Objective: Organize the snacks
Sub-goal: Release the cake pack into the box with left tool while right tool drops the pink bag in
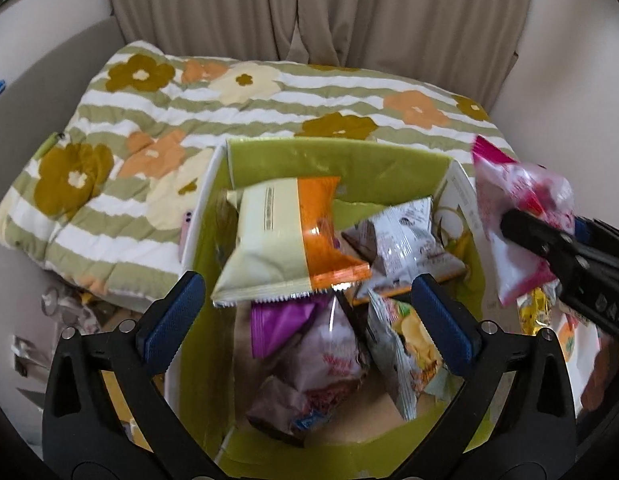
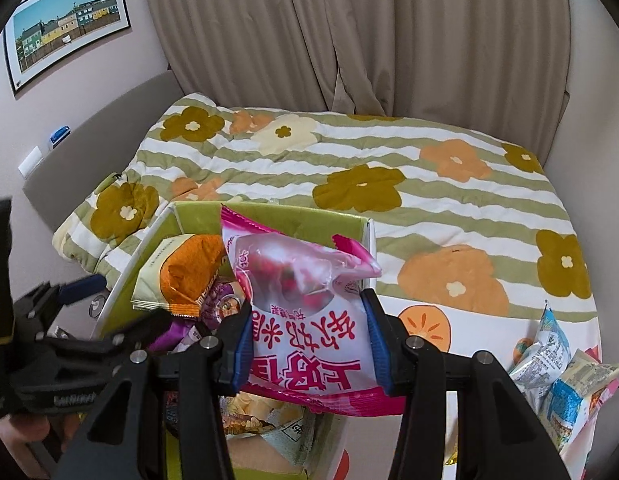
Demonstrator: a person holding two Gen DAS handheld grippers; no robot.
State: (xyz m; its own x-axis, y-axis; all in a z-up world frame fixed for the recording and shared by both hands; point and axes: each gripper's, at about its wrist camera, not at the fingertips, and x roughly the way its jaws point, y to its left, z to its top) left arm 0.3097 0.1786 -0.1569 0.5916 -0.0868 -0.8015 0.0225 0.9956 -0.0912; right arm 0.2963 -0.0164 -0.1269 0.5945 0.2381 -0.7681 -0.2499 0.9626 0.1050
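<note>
A green-lined white box (image 1: 341, 160) on the bed holds several snack packets. A cream-and-orange packet (image 1: 285, 240) lies on top of them, tilted. My left gripper (image 1: 309, 312) is open over the box, its blue pads either side of the packets, holding nothing. My right gripper (image 2: 307, 340) is shut on a pink-and-white candy packet (image 2: 301, 280) and holds it above the box's right rim (image 2: 369, 232). That packet (image 1: 517, 220) and the right gripper (image 1: 545, 240) also show at the right of the left wrist view.
A flowered green-striped quilt (image 2: 349, 160) covers the bed behind the box. Several blue-and-white snack packets (image 2: 557, 368) lie on the bed at the right. Beige curtains (image 2: 349, 32) hang behind. Clutter lies on the floor at the left (image 1: 69, 308).
</note>
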